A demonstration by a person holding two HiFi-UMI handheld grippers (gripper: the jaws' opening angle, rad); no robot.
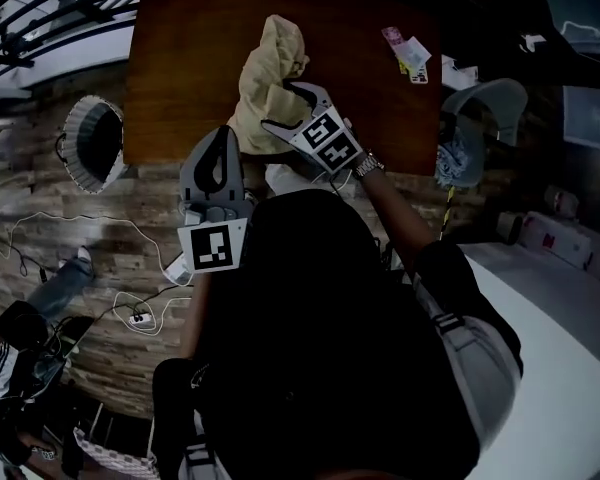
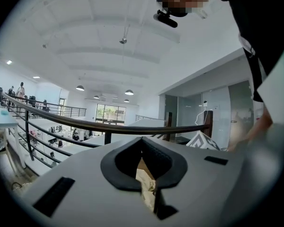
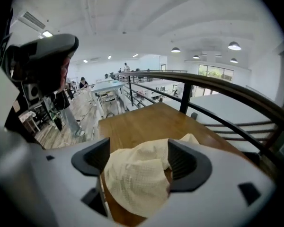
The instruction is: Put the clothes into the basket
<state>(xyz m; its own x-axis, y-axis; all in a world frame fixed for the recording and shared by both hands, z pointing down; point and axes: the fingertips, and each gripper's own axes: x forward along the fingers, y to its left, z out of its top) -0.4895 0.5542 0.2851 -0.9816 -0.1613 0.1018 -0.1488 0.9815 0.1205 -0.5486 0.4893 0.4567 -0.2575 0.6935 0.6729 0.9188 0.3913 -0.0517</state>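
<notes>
A cream-yellow cloth [image 1: 270, 73] lies bunched on the brown wooden table [image 1: 180, 48], near its front edge. My right gripper [image 1: 278, 105] reaches into it from the right, jaws open. In the right gripper view the cloth [image 3: 137, 178] fills the gap between the two dark pads of the right gripper [image 3: 137, 160], on the table [image 3: 142, 122]. My left gripper [image 1: 220, 133] hovers just left of the cloth's lower edge with its jaws shut. In the left gripper view [image 2: 142, 141] a strip of cloth [image 2: 146, 186] shows through the slit behind the tips. A white basket [image 1: 80, 143] stands on the floor, left of the table.
Small cards and packets [image 1: 408, 56] lie at the table's far right corner. A grey chair [image 1: 490, 103] stands right of the table. Cables and a power strip [image 1: 135, 318] trail over the wooden floor at the left. A dark railing [image 3: 217, 91] runs behind the table.
</notes>
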